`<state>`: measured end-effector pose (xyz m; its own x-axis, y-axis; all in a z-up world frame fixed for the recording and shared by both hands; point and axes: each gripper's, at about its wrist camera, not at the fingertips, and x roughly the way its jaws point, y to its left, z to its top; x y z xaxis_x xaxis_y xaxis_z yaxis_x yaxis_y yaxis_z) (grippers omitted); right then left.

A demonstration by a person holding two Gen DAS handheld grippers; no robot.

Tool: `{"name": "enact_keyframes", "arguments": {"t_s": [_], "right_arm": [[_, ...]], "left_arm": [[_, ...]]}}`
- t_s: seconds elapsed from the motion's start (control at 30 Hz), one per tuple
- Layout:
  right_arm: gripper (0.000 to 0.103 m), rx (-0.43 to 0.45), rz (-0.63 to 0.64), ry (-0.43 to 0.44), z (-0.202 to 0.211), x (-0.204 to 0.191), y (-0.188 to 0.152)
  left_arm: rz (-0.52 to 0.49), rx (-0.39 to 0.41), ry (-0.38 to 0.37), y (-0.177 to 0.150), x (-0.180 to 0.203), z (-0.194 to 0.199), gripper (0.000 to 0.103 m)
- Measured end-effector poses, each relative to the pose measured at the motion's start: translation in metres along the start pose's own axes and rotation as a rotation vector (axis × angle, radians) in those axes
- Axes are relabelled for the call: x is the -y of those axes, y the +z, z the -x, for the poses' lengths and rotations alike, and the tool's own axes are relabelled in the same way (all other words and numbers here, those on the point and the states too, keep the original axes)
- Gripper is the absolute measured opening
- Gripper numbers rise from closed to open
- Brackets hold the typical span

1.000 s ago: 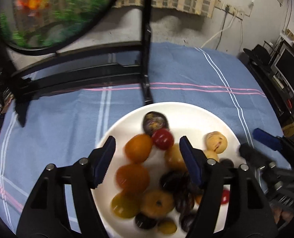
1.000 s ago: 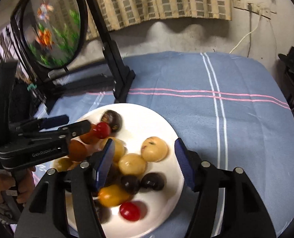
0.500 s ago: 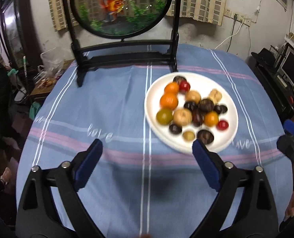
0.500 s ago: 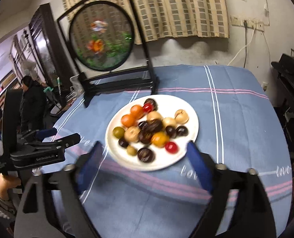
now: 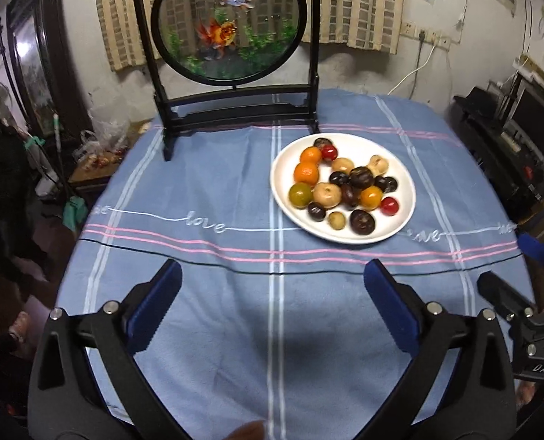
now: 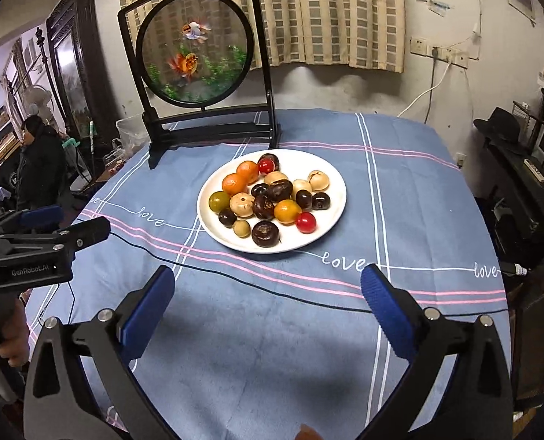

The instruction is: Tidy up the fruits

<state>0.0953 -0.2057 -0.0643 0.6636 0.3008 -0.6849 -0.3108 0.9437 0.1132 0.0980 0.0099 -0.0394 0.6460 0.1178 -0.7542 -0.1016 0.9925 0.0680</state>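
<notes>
Two wide fisheye views, each looking forward and downward along its own gripper over a surface [image 5: 213, 190] spread with a blue striped cloth. The left wrist view sits well back from the white plate of fruit [image 5: 404, 168], which lies right of centre. The right wrist view sees that plate [image 6: 336, 179] near centre. Both share the plate, the cloth and the round goldfish screen [image 5: 230, 22] at the far edge.

Black-framed left gripper [image 5: 272, 315] and right gripper [image 6: 268, 311], blue ribbed pads, silver screws
</notes>
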Motion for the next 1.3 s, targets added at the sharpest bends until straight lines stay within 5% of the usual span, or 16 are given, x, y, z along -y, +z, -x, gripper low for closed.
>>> {"name": "enact_keyframes", "arguments": {"t_s": [0.63, 1.13, 1.3], "right_arm": [[0.102, 0.014, 0.050, -0.049, 0.014, -0.018, -0.002], [0.102, 0.013, 0.034, -0.044, 0.015, -0.013, -0.002], [0.102, 0.011, 0.014, -0.045, 0.015, -0.008, -0.002]], "left_arm": [[-0.022, -0.055, -0.084, -0.016, 0.018, 0.007, 0.101], [-0.024, 0.018, -0.056, -0.018, 0.020, 0.019, 0.101], [-0.025, -0.007, -0.105, -0.017, 0.018, 0.015, 0.101]]}}
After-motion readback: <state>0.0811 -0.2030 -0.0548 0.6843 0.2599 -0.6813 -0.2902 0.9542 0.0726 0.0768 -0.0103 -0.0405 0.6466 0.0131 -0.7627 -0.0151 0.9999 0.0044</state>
